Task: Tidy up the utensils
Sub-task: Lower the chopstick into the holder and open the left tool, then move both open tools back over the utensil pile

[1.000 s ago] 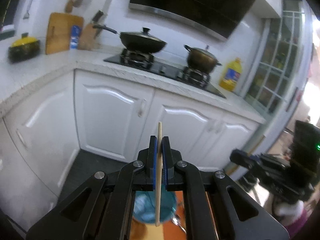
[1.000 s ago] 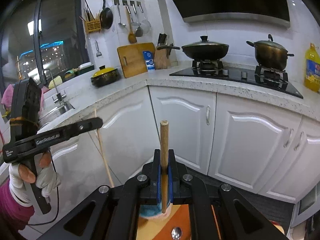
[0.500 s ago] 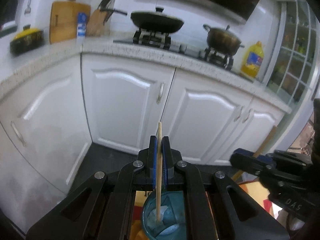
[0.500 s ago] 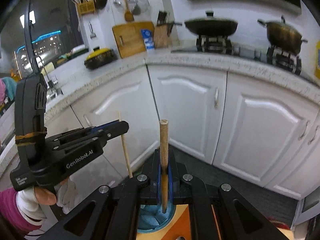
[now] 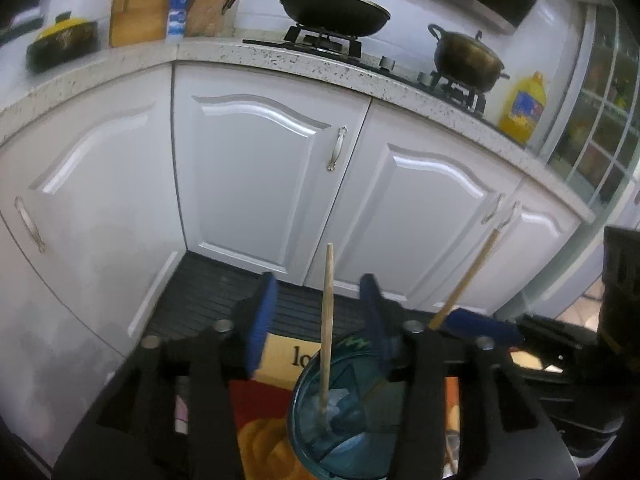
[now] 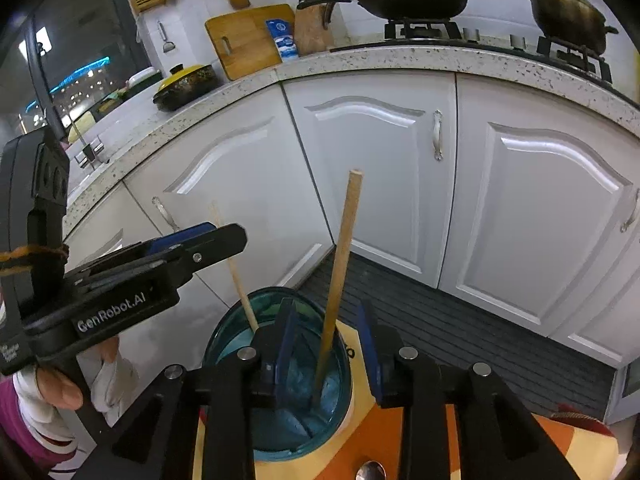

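A blue glass cup (image 5: 340,420) stands on a printed orange mat. A thin wooden chopstick (image 5: 326,320) stands in it, leaning free between the jaws of my left gripper (image 5: 318,316); the jaws are opening and the pads do not touch it. In the right wrist view, a thicker wooden stick (image 6: 340,272) rests in the same cup (image 6: 276,380), loose between the opening jaws of my right gripper (image 6: 326,340). The left gripper (image 6: 224,236) shows at the left of that view, held by a gloved hand, with the thin chopstick (image 6: 236,268) beside it.
A metal spoon (image 6: 370,472) lies on the orange mat (image 6: 392,432) near the bottom edge. White cabinet doors (image 5: 260,168) and a dark floor mat (image 5: 224,300) lie beyond. The countertop holds a wok (image 5: 336,10), a pot (image 5: 468,58) and a yellow oil bottle (image 5: 524,108).
Both grippers came down over the cup and the two sticks' lower ends went into it. Both pairs of jaws parted and let the sticks go.
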Motion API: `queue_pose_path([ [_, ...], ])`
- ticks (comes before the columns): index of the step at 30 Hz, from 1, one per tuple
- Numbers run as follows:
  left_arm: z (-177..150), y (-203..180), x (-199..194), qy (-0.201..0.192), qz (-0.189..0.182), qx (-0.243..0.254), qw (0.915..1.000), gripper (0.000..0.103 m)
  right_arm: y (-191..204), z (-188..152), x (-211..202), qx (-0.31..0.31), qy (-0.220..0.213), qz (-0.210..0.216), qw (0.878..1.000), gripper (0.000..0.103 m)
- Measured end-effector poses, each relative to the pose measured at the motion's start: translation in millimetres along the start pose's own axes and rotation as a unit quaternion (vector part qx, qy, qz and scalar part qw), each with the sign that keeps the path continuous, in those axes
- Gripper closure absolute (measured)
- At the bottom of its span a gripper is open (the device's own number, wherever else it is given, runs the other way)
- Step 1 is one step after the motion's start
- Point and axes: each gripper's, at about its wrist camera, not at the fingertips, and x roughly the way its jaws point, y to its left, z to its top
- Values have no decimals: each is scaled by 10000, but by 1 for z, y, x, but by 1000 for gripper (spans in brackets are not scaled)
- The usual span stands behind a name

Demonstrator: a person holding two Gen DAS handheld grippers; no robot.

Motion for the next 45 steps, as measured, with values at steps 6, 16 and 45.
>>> queue_pose_path([
  [6, -4, 0, -12, -8, 187, 35, 9998, 57, 0, -8, -7, 90, 29, 2, 10000, 73],
  [16, -18, -12, -42, -214, 518, 293, 9980, 56, 8, -33, -32, 122, -7, -154, 9998, 72],
  [45, -106, -99, -87, 247, -277, 1026, 9940, 56, -53, -158, -142, 1060, -7, -1182, 9873, 66],
])
